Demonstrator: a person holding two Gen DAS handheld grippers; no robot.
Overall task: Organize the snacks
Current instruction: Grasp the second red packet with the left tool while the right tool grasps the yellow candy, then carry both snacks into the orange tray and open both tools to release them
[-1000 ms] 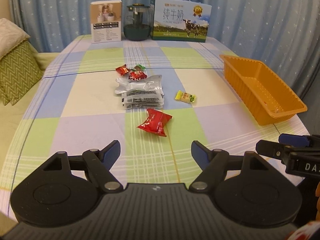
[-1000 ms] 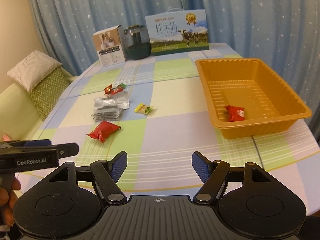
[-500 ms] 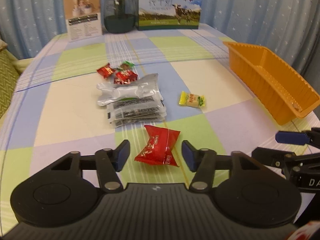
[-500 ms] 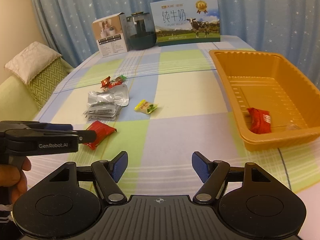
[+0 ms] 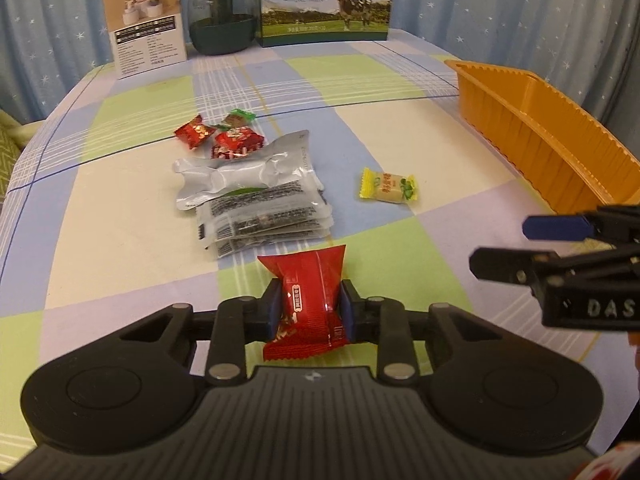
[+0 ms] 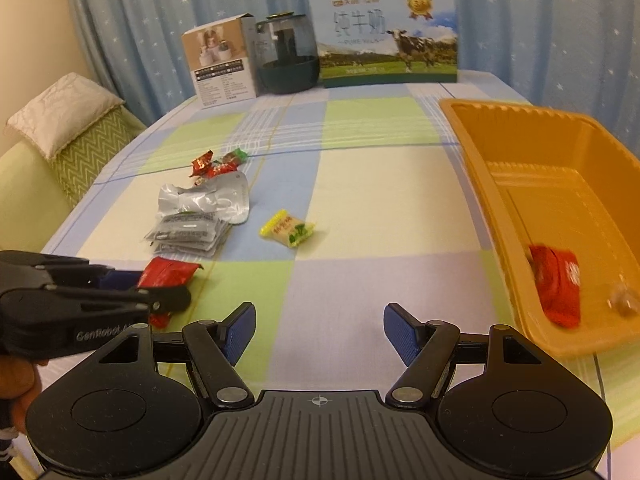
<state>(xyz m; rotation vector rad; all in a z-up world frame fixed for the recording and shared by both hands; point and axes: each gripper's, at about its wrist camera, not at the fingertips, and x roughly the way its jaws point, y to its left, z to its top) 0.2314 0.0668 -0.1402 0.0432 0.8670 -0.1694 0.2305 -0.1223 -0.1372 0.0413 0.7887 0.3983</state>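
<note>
My left gripper (image 5: 308, 312) is shut on a red snack packet (image 5: 310, 304) low over the checked tablecloth; the packet also shows in the right wrist view (image 6: 170, 274). My right gripper (image 6: 319, 334) is open and empty over the table's near part, left of the orange tray (image 6: 504, 216). The tray holds another red packet (image 6: 558, 284). On the table lie a stack of silver and grey sachets (image 5: 256, 196), a yellow candy (image 5: 388, 186) and small red and green candies (image 5: 224, 136).
A milk carton box (image 5: 324, 0), a dark jar (image 5: 222, 12) and a small printed box (image 5: 144, 20) stand at the table's far edge before blue curtains. A green sofa with a cushion (image 6: 60, 120) is at the left. The tray's side wall (image 5: 548, 144) runs along the right.
My left gripper moved forward and down and shut on the red packet that lay on the table. My right gripper shifted closer to the tray and stayed open.
</note>
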